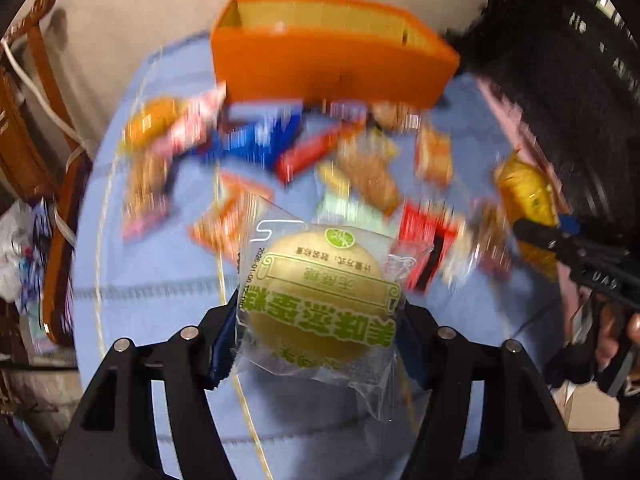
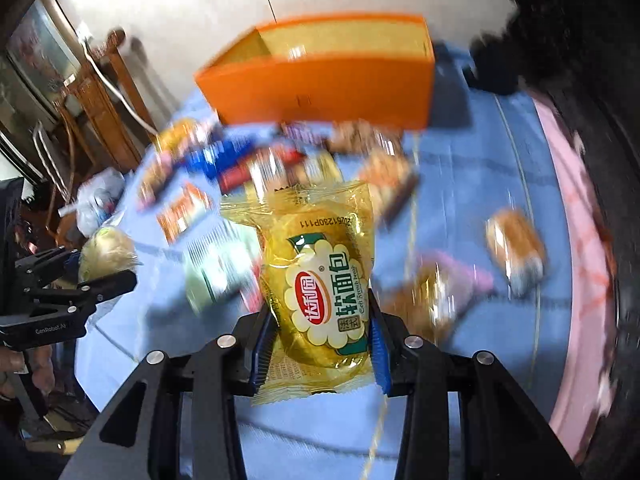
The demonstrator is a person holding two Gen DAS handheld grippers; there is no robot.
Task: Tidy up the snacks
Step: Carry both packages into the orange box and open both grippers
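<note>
My left gripper is shut on a round pale cake in a clear wrapper with green print, held above the blue cloth. My right gripper is shut on a yellow soft-bread packet, its blue pads pressing both sides. An open orange box, also the orange box, stands at the far side of the table. Several wrapped snacks lie scattered in front of it. The left gripper with its cake shows at the left in the right wrist view, and the right gripper at the right in the left wrist view.
The table wears a blue cloth with a pink edge on the right. A wooden chair stands to the left, with plastic bags below it. A dark furry mass fills the far right. The pale wall rises behind the box.
</note>
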